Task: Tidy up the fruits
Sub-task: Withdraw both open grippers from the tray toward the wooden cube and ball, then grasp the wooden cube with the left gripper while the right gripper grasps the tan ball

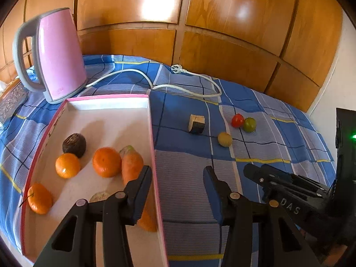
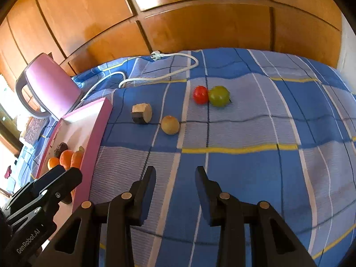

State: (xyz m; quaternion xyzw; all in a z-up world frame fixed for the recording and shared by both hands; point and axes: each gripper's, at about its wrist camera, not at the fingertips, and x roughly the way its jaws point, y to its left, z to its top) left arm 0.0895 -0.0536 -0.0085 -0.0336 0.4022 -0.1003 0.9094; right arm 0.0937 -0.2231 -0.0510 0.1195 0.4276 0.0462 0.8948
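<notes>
The left tool (image 1: 178, 173) stands apart-jawed over the box's right wall, nothing between its pads, one finger inside the box (image 1: 152, 133) and the other over the bed; its jaws are narrowing a little, on air. The right tool (image 2: 175, 173) hangs over bare bedspread (image 2: 244, 178), jaws parted and empty, pointing toward the loose fruit.

Inside the box, nearest the left tool, lie a carrot (image 1: 131, 166), three oranges (image 1: 106, 162) and a dark round fruit (image 1: 74, 145); another pale piece and an orange one sit partly hidden under the finger. Out on the bed, well ahead of the right tool, a brown fruit (image 2: 170, 125) lies closest, a cut chunk (image 2: 142, 113) just left of it, and farther off a red tomato (image 2: 200, 94) touching a green one (image 2: 219, 96). A kettle (image 1: 57, 55) and its cord (image 1: 178, 87) stand behind the box.

By my reading the sorting is partway done: the box is part filled, four pieces remain outside, and the step in hand is a reach for the next. The right tool would need to go forward and down, spread wider than the brown fruit, and close across its middle; the round thing may roll on soft cloth.
</notes>
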